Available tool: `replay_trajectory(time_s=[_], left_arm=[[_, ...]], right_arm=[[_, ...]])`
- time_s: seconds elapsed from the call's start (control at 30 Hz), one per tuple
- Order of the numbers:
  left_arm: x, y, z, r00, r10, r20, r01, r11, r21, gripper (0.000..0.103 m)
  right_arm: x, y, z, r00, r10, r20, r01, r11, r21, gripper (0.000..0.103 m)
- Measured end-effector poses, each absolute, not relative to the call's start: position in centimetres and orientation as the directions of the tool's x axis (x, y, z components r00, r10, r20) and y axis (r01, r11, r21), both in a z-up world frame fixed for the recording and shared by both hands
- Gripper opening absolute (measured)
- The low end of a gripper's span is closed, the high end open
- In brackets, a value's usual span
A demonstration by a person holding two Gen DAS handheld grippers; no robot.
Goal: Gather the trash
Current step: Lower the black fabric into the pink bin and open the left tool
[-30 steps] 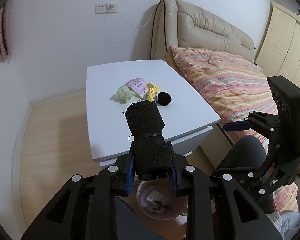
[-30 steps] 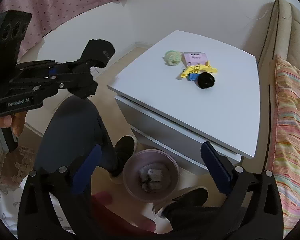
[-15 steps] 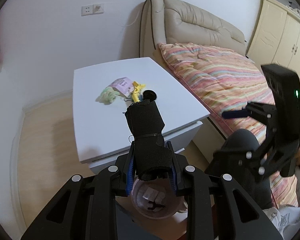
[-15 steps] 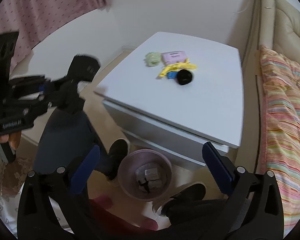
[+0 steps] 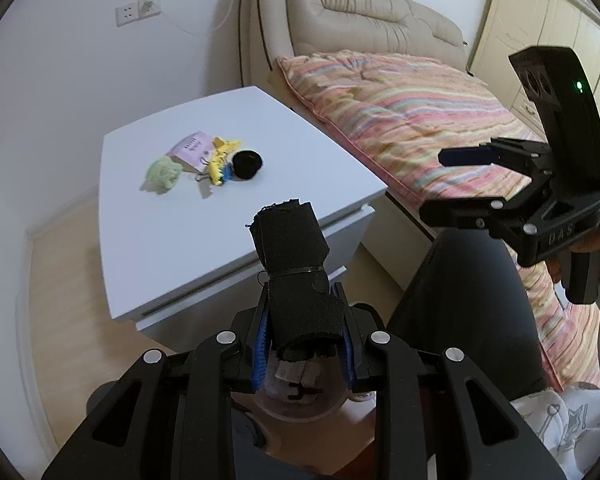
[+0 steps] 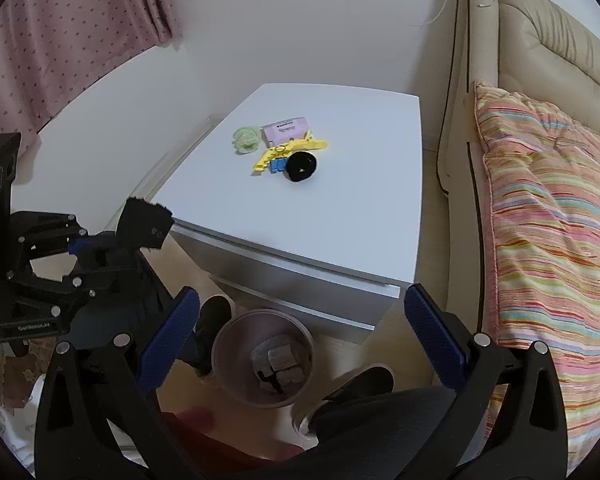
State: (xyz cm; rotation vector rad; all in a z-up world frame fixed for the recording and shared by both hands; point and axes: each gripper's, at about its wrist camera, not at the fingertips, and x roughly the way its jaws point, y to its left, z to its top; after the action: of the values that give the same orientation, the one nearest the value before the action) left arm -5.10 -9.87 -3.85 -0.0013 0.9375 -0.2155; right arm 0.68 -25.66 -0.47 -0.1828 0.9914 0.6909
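Observation:
My left gripper (image 5: 304, 344) is shut on a black fabric roll (image 5: 294, 256), held upright in the air in front of the white table (image 5: 172, 240); it also shows in the right wrist view (image 6: 144, 224). Below it stands a pink trash bin (image 6: 262, 360) holding white scraps. My right gripper (image 6: 300, 336) is open and empty above the bin; it also shows in the left wrist view (image 5: 476, 184). On the table lie a green scrunchie (image 6: 246, 140), a pink card (image 6: 286, 130), a yellow clip (image 6: 290, 150), a blue piece (image 6: 278, 165) and a black scrunchie (image 6: 301, 166).
A bed with a striped quilt (image 6: 548, 208) and beige headboard (image 5: 364, 12) stands right of the table. The person's legs and dark shoes (image 6: 214, 320) are beside the bin. A pink curtain (image 6: 60, 36) hangs at the left; cupboards (image 5: 540, 20) at the far right.
Both grippers have drawn back and swung so the table sits farther left in the left wrist view. The black roll stays clamped; the right gripper stays open.

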Motion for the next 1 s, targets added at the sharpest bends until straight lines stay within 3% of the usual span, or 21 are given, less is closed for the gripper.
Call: replay_trajectory(time_s=[0.2, 0.27, 0.3, 0.33, 0.4, 0.57, 1.0], left_arm=[[-4.8, -10.5, -4.3, 0.545, -0.202, -0.814, 0.208, 0.973, -0.102, 0.036], [-4.7, -10.5, -4.5, 0.540, -0.201, -0.818, 0.204, 0.973, -0.104, 0.057], [-4.6, -10.4, -4.6, 0.539, -0.202, -0.818, 0.200, 0.974, -0.109, 0.063], [-4.6, -10.3, -4.6, 0.538, -0.203, -0.818, 0.195, 0.974, -0.113, 0.077], [-4.6, -10.0, -4.6, 0.551, -0.202, -0.810, 0.181, 0.976, -0.121, 0.087], [-4.5, -9.3, -4.6, 0.572, -0.161, -0.804, 0.138, 0.986, -0.099, 0.095], [-4.4, -7.4, -4.0, 0.621, -0.108, -0.776, 0.060, 0.994, -0.090, 0.095]], right_arm=[[1.0, -26.4, -0.6, 0.355, 0.457, -0.815, -0.601, 0.779, 0.175, 0.100], [1.1, -26.6, -0.6, 0.354, 0.459, -0.815, -0.598, 0.781, 0.180, 0.100], [1.2, -26.6, -0.6, 0.354, 0.460, -0.814, -0.598, 0.781, 0.182, 0.100], [1.2, -26.6, -0.6, 0.353, 0.461, -0.814, -0.598, 0.781, 0.182, 0.100], [1.2, -26.6, -0.7, 0.352, 0.461, -0.814, -0.598, 0.780, 0.184, 0.100], [1.2, -26.4, -0.8, 0.345, 0.464, -0.816, -0.603, 0.775, 0.186, 0.100], [1.0, -25.1, -1.1, 0.323, 0.474, -0.819, -0.622, 0.759, 0.193, 0.100]])
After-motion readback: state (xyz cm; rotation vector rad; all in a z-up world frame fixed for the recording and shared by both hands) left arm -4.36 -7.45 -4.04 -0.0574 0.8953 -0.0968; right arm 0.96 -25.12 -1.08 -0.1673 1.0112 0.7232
